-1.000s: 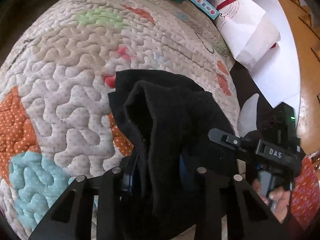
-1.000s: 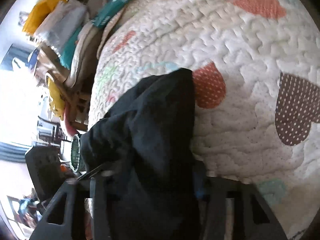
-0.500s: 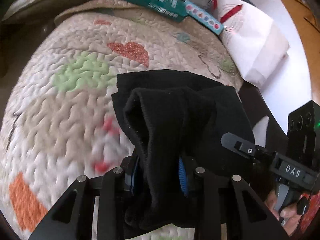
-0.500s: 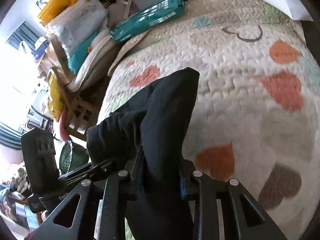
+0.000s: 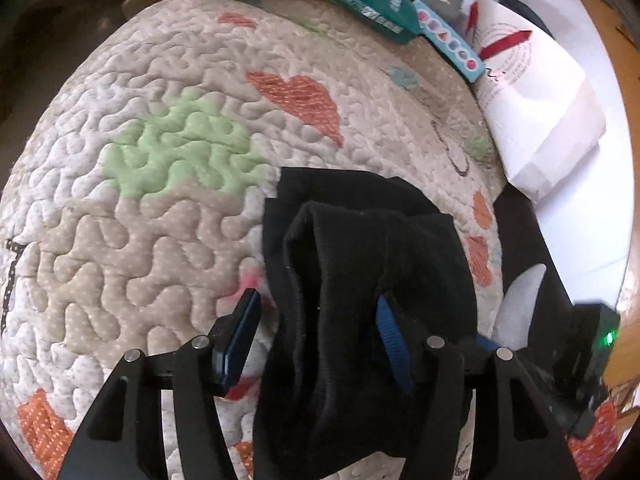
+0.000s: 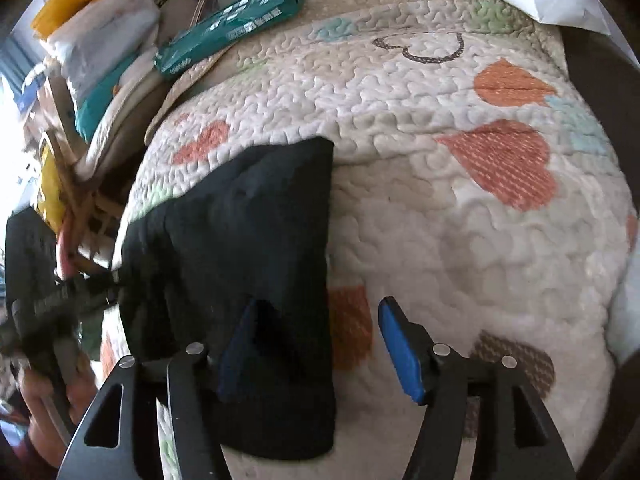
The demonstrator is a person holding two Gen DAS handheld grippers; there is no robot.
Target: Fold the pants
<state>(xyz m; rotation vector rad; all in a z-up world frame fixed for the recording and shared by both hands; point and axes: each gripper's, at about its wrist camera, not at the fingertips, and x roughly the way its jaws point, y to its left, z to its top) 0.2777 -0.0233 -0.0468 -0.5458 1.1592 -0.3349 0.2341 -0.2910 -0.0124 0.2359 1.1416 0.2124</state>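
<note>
The black pants (image 5: pixel 360 280) lie folded in a thick bundle on the quilted bedspread (image 5: pixel 160 200). My left gripper (image 5: pixel 316 320) is open, and the bunched end of the pants sits loose between its blue pads. In the right wrist view the pants (image 6: pixel 248 240) lie flat on the quilt. My right gripper (image 6: pixel 316 328) is open over their right edge, its left finger (image 6: pixel 236 344) above the cloth and its right finger (image 6: pixel 400 352) above bare quilt. The left gripper's body (image 6: pixel 44 304) shows at the far left.
A green package (image 6: pixel 232 28) and a colourful box (image 5: pixel 448 40) lie at the quilt's far edge (image 6: pixel 360 12). White paper bags (image 5: pixel 532 112) stand at the right. Stacked bags and clutter (image 6: pixel 92 40) sit beyond the bed's left side.
Both grippers were shut on the lifted pants; both have now opened. The pants have been laid forward onto the quilt and lie released.
</note>
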